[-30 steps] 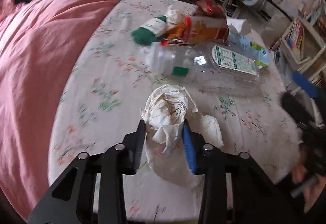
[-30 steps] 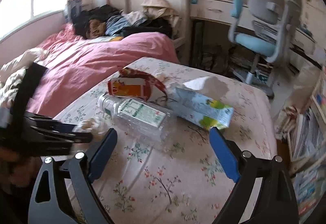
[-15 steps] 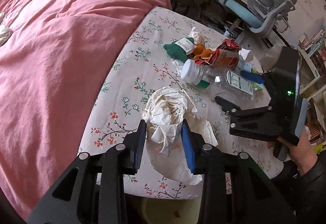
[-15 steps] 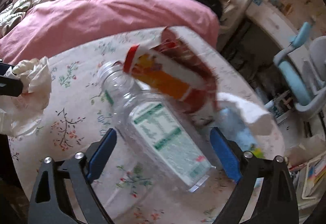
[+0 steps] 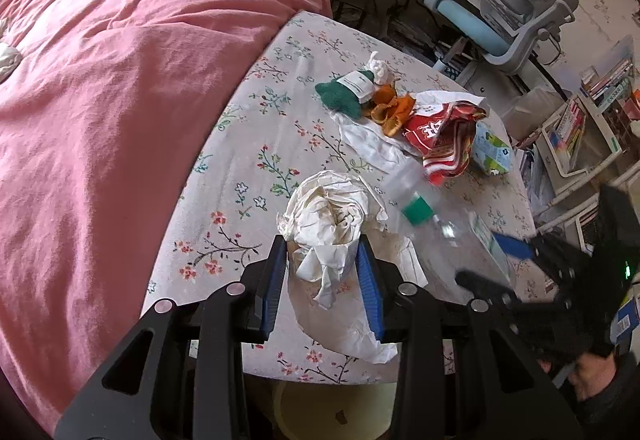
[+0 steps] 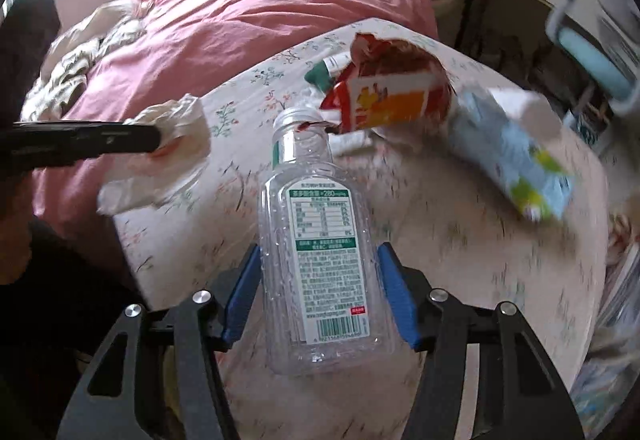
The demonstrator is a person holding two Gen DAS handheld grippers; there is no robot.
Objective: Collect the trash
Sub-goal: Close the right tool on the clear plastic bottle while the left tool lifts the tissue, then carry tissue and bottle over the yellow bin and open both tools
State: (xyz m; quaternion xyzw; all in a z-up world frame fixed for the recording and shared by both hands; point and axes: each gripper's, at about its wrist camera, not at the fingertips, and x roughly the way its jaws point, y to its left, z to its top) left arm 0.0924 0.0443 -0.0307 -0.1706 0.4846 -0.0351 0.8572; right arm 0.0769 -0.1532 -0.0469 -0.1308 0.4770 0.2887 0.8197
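Right wrist: clear plastic bottle (image 6: 320, 260) between my closing jaws.
It lies on the floral table (image 6: 460, 260); my right tongs (image 6: 320, 292) have just been narrowing onto it. My left tongs (image 5: 322, 280) grip crumpled white paper (image 5: 328, 224).

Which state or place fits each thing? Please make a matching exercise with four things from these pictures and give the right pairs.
Things:
1. crumpled paper
2. clear bottle
3. red snack bag
4. light blue carton

States or places:
A. lies open against the orange peels
B. clamped in the left gripper
C. lies on the tablecloth, right of the bottle
D. between the right gripper's blue pads

Pairs: 1-B, 2-D, 3-A, 4-C
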